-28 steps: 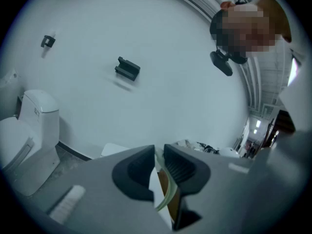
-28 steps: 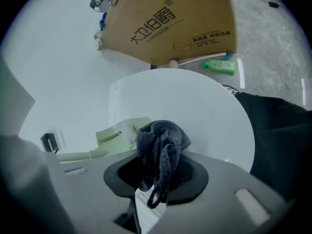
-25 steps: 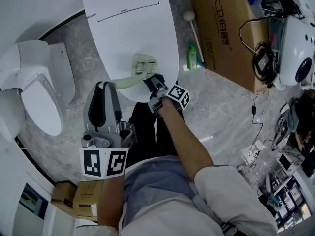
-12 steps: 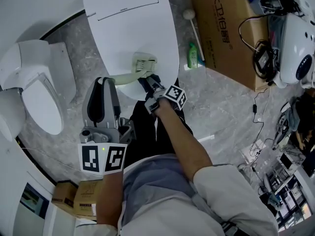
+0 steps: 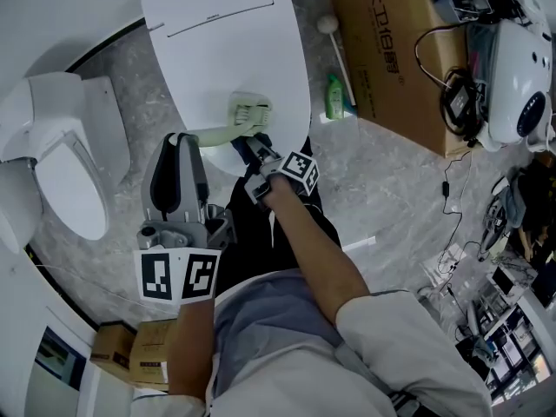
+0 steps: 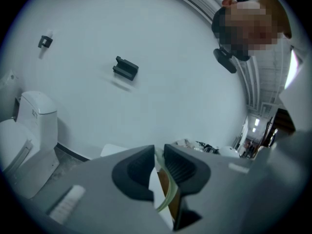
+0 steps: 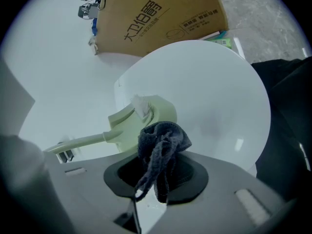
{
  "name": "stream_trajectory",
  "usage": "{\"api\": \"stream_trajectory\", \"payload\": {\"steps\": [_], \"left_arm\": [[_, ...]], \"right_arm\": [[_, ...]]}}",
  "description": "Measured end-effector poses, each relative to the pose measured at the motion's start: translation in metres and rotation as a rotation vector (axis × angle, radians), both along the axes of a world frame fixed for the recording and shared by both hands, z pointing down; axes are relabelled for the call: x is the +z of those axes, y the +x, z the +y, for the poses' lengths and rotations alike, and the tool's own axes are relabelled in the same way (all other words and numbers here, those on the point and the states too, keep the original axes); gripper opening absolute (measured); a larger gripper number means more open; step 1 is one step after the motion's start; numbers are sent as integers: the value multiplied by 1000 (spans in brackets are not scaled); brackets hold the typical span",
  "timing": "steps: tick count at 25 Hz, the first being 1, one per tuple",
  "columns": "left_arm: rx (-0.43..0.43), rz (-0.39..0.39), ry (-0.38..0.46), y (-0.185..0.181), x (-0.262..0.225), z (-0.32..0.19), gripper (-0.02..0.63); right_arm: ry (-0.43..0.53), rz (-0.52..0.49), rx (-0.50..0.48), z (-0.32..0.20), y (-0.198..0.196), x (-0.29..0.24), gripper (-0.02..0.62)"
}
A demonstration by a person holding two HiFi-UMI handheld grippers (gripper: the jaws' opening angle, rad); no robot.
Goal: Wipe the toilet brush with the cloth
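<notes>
A pale green toilet brush (image 5: 250, 111) lies over the closed white toilet lid (image 5: 226, 33), with its handle (image 5: 213, 134) running back to my left gripper (image 5: 184, 141). That gripper is shut on the handle; in the left gripper view a strip of the green handle (image 6: 165, 199) shows between the jaws of the left gripper (image 6: 158, 165). My right gripper (image 5: 250, 148) is shut on a dark blue-grey cloth (image 7: 160, 145). The bunched cloth sits against the neck of the brush just below its head (image 7: 148, 112).
A second toilet (image 5: 61, 159) stands at the left. A cardboard box (image 5: 391, 50), a green bottle (image 5: 334, 98) and a white-headed stick (image 5: 334, 37) are right of the lid. Cables and a white machine (image 5: 521, 76) crowd the far right. Small boxes (image 5: 130, 347) sit at the bottom left.
My right gripper with the cloth has slid a little to the left, closer along the brush neck. The left gripper and the brush have barely moved.
</notes>
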State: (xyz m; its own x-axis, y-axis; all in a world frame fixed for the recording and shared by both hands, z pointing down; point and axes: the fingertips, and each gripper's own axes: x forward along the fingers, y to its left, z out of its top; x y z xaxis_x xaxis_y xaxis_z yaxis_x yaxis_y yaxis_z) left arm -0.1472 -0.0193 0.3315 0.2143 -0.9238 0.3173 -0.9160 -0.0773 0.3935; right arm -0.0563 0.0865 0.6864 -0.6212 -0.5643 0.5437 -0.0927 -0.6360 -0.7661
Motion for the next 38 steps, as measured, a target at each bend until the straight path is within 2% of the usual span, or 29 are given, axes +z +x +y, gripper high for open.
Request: {"api": "stream_trajectory", "payload": {"steps": [10, 17, 26, 38], "left_arm": [[5, -8, -4, 1, 0, 1, 0], [12, -18, -9, 0, 0, 2, 0], [9, -20, -7, 2, -2, 3, 0], [0, -39, -11, 3, -4, 3, 0]], "right_arm": [[28, -32, -13, -3, -16, -12, 92], [83, -48, -50, -4, -28, -27, 91], [170, -53, -173, -5, -41, -52, 91], [278, -59, -285, -17, -57, -86, 92]]}}
